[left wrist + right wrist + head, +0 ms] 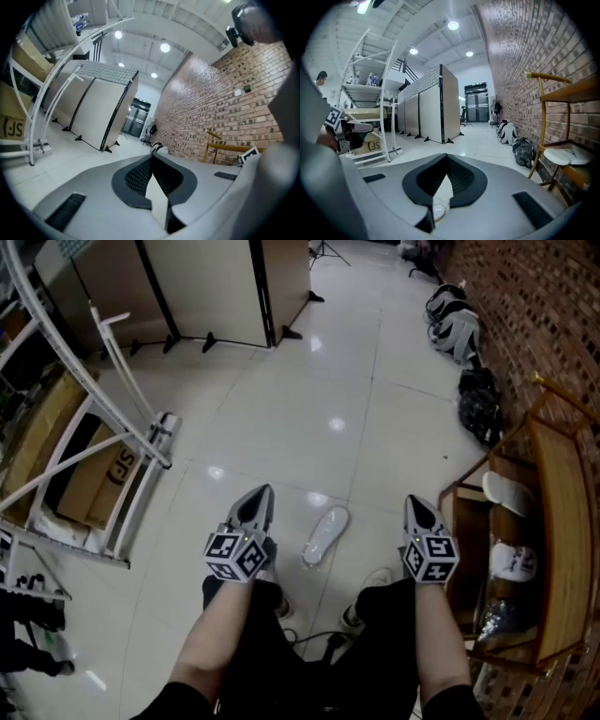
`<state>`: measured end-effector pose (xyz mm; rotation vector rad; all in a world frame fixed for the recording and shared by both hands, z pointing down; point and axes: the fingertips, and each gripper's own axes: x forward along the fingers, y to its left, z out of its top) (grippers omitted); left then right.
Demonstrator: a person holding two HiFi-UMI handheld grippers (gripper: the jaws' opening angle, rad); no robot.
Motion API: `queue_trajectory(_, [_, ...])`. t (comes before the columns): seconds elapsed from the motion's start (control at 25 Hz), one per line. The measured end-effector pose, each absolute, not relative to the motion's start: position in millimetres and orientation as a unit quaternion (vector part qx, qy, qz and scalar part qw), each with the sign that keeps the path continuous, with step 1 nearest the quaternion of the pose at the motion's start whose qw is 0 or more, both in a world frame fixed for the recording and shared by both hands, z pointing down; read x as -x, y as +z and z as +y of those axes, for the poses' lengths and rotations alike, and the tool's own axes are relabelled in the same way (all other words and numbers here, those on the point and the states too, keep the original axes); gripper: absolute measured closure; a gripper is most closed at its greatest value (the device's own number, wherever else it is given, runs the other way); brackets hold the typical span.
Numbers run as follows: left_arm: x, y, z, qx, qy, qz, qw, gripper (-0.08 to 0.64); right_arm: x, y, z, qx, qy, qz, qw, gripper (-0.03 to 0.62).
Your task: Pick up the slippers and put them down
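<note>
One white slipper [325, 533] lies on the shiny floor tiles between my two grippers, just ahead of the person's feet. Two more white slippers [507, 491] [513, 562] rest on shelves of the wooden shoe rack [562, 521] at the right. My left gripper [266, 489] hangs left of the floor slipper, shut with nothing in it; in its own view the left gripper [152, 155] points level down the room. My right gripper [412, 499] is right of that slipper, beside the rack, also shut and empty. The right gripper [447, 155] view shows a rack slipper [565, 156].
A white metal frame rack [94, 427] with a cardboard box [94, 479] stands at the left. Folding partition panels [206, 287] close the back. Bags [455, 329] [480, 404] lie along the brick wall at right. The person's legs and a cable are at the bottom.
</note>
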<state>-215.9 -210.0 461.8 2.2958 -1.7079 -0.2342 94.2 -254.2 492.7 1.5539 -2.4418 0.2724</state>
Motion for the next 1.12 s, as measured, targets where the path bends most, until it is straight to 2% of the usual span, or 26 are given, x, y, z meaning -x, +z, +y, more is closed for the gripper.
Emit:
queue_trajectory(0.36, [202,466,-210,-0.802,-0.031,-0.588,0.098,0.555,-92,489,-255,-0.54,0.08,-0.83,0.115,0.583])
queue_trajectory(0.56, [194,452,-205,-0.816,-0.03,-0.573,0.071,0.555,-86,463,-250,-0.537,0.032,-0.837,0.101,0.583])
queue_trajectory(0.88, [176,376,-182,-0.839,-0.05,-0.541,-0.025,0.555,-92,382,-216,-0.534,-0.017,-0.845,0.012,0.583])
queue_trajectory(1.12, [165,321,-131,-0.837,-0.064,-0.539,-0.07,0.555,-89,335,-163,-0.527,-0.054,-0.848,-0.004,0.583])
